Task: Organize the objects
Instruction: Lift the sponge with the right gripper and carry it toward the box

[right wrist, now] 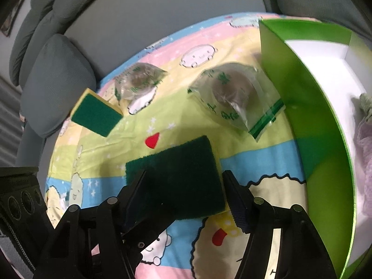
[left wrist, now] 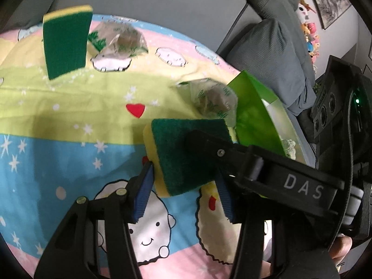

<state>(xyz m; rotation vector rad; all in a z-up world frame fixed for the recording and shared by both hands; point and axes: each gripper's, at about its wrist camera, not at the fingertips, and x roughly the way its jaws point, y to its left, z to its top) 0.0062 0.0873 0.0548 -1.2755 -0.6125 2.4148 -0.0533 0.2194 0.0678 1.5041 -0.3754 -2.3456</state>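
Note:
A green-and-yellow sponge (left wrist: 183, 155) lies on the patterned cloth, also in the right wrist view (right wrist: 179, 176). My left gripper (left wrist: 183, 190) stands open around its near end, blue pads on either side. My right gripper (right wrist: 186, 200) also straddles the sponge, jaws wide apart; in the left wrist view its finger (left wrist: 209, 144) lies over the sponge top. A second sponge (left wrist: 66, 44) lies farther back, also seen in the right wrist view (right wrist: 96, 114). Two clear bags with green print hold brown round things (right wrist: 234, 97) (right wrist: 139, 83).
An open green box (right wrist: 302, 107) with a white inside stands at the right, with pale cloth-like items (right wrist: 365, 139) in it. It shows in the left wrist view (left wrist: 253, 114). Grey sofa cushions (right wrist: 55, 83) ring the cloth-covered surface (left wrist: 69, 121).

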